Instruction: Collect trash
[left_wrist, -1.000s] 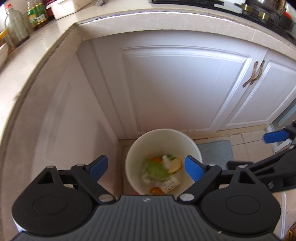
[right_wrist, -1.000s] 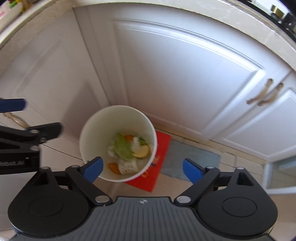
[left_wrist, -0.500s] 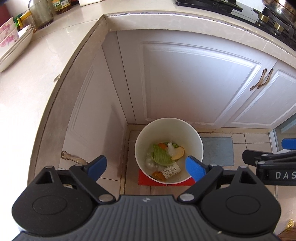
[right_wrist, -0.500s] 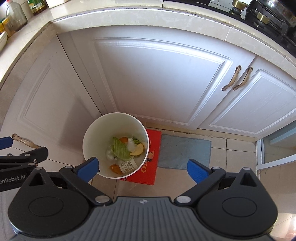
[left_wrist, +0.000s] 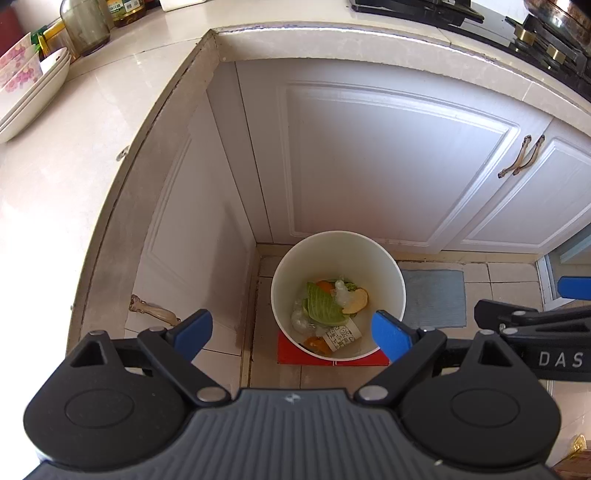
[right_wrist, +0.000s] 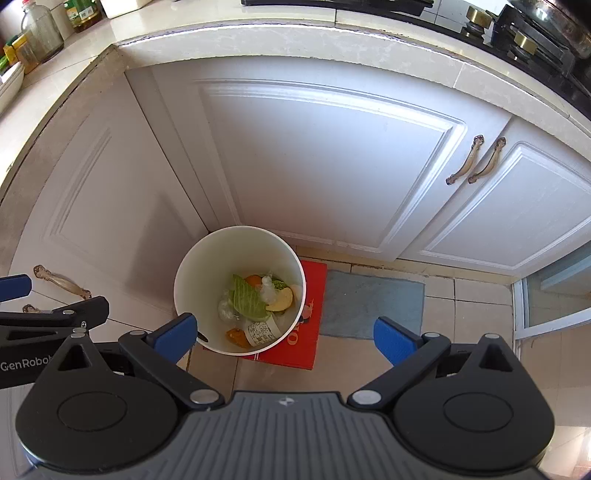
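A white bin (left_wrist: 338, 243) (right_wrist: 207, 258) stands on the floor in the corner of the cabinets. Inside lie a green leaf (left_wrist: 321, 304) (right_wrist: 248, 299), orange peels, a fruit slice (left_wrist: 356, 301), crumpled clear plastic and a small labelled bottle (left_wrist: 341, 336) (right_wrist: 261, 332). My left gripper (left_wrist: 293, 334) hangs high above the bin, open, with nothing between its blue pads. My right gripper (right_wrist: 286, 338) is also open and empty, above the bin's right side. Each gripper shows at the edge of the other's view.
A red box (right_wrist: 304, 339) lies under the bin, with a grey mat (right_wrist: 373, 306) to its right on the tiled floor. White cabinet doors with brass handles (right_wrist: 476, 158) rise behind. The counter (left_wrist: 74, 147) holds stacked plates (left_wrist: 26, 92), jars and a stove (right_wrist: 517, 33).
Both grippers have risen away from the bin, which now looks smaller and farther below. More of the counter and floor is in view. The trash in the bin lies unchanged.
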